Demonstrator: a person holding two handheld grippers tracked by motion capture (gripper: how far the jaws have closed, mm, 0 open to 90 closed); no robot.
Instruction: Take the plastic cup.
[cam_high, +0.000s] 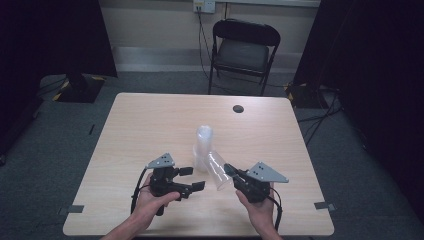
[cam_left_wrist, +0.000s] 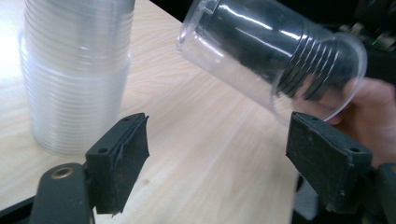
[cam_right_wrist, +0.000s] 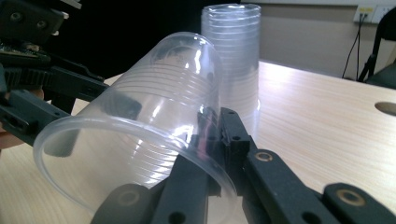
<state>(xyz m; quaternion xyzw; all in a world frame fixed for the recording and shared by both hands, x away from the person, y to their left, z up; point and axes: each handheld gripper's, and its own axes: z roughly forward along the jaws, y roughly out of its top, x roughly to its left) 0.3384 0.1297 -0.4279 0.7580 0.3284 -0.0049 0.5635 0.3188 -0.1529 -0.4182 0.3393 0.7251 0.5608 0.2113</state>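
Item, loose clear cup (cam_high: 218, 170): we pinch its rim wall in the closed right gripper (cam_high: 231, 171), axis tilted, base toward the stack of cups (cam_high: 202, 147) mid-tabletop; left gripper (cam_high: 193, 178) nearby, wide open, empty.

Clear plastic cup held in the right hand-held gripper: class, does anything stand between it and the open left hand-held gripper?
Nothing visible does. The clear cup hangs tilted above bare table, pinched by its rim in the right hand-held gripper. The left hand-held gripper is open and empty. The cup stack stands off to one side.
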